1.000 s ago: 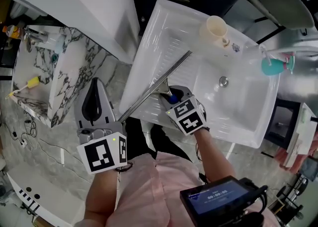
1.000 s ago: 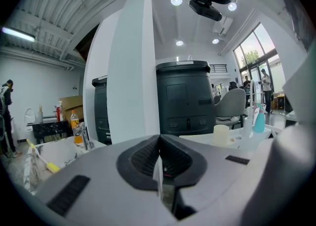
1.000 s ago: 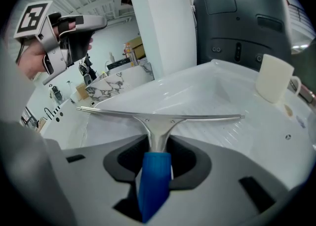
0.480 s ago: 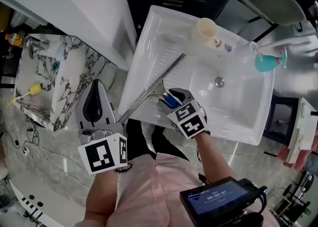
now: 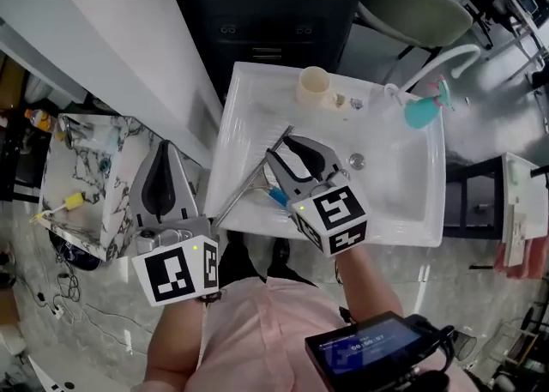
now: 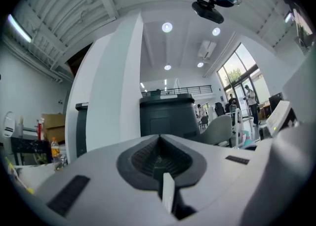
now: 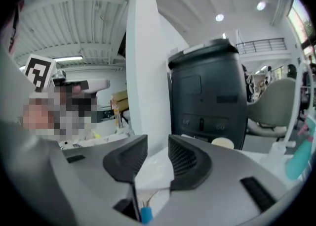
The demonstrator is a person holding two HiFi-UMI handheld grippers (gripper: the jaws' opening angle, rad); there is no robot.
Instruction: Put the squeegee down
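Squeegee (image 5: pixel 250 177): lies flat on the ribbed drainboard of the white bench (image 5: pixel 244 103). The long blade runs from 1 o'clock down to 7 o'clock, with the lower end past the front edge. The blue handle sits under the right gripper (image 5: pixel 279 148).

Right gripper: jaws part open, a clear gap between the ridged pads. Nothing is pinched there; the blue handle end shows low down near the jaw roots. Judged released, not gripped.

Left gripper (image 5: pixel 165 146): jaws pressed together, empty, held off the bench at 9 o'clock.

Step in hand: clearing off the put-down.
- Lift the right gripper straight up before swinging away, so neither jaw catches the handle and drags the blade.
- Watch the overhanging 7 o'clock end. The blade looks long and light, and a nudge could tip it over the front edge.
- Keep the left gripper away from that end.

Materials:
- Blade: thin, straight, metallic grey.
- Handle: short, blue, smooth plastic by the look.
- Bench: glossy moulded white, likely slippery. Shallow ribs on the left, basin (image 5: pixel 390 180) with a round drain (image 5: pixel 357 159) at 3 o'clock.
- Cream cup (image 5: pixel 314 86) at 12 o'clock and teal spray bottle (image 5: pixel 420 113) at 2 o'clock, both well clear.
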